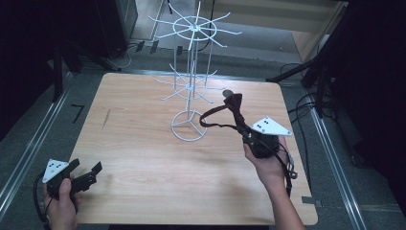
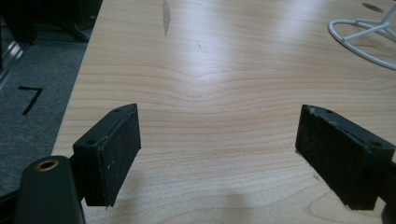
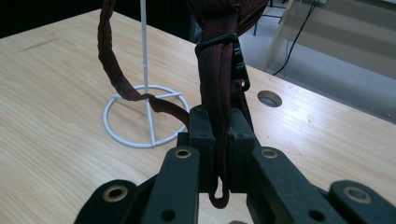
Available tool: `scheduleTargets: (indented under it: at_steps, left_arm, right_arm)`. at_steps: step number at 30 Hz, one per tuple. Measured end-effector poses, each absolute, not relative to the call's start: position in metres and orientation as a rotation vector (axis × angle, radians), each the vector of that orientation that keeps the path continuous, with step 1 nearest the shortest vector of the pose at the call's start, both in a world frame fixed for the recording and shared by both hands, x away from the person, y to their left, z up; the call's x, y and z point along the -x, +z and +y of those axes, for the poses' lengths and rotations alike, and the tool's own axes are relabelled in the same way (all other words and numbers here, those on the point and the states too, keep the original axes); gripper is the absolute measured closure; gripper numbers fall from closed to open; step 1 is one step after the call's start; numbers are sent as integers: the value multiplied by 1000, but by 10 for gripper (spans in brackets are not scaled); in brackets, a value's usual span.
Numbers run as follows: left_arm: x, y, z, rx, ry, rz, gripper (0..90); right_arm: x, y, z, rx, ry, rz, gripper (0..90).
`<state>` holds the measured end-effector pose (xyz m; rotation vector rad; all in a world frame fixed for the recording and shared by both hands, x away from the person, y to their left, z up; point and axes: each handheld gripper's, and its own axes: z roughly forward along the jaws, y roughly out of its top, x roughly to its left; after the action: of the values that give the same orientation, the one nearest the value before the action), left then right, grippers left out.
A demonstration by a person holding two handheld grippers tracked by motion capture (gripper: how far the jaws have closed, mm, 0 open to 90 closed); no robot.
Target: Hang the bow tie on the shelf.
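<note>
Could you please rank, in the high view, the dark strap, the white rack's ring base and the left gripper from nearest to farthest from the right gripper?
1. Dark strap: clamped in the right gripper.
2. Ring base: to its left, mid-table.
3. Left gripper: front-left corner.

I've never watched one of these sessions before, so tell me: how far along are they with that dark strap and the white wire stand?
Done: the right gripper has the dark red strap pinched between its jaws and lifted off the table. In hand: it holds the strap up beside the white wire stand, apparently to hang it. Left: no strap rests on the stand's arms yet. The left gripper is open, holding nothing, at the table's near left corner.
</note>
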<state>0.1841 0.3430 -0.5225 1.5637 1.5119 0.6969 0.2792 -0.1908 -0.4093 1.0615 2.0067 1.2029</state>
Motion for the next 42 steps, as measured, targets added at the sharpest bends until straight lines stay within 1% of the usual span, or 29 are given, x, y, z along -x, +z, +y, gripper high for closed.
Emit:
scheduleTargets:
  at_steps: [42]
  left_arm:
    - [-184,-523,343,-1563,700,1510,149]
  right_arm:
    - [-298,-397,-161,-1038,1252,2015,856]
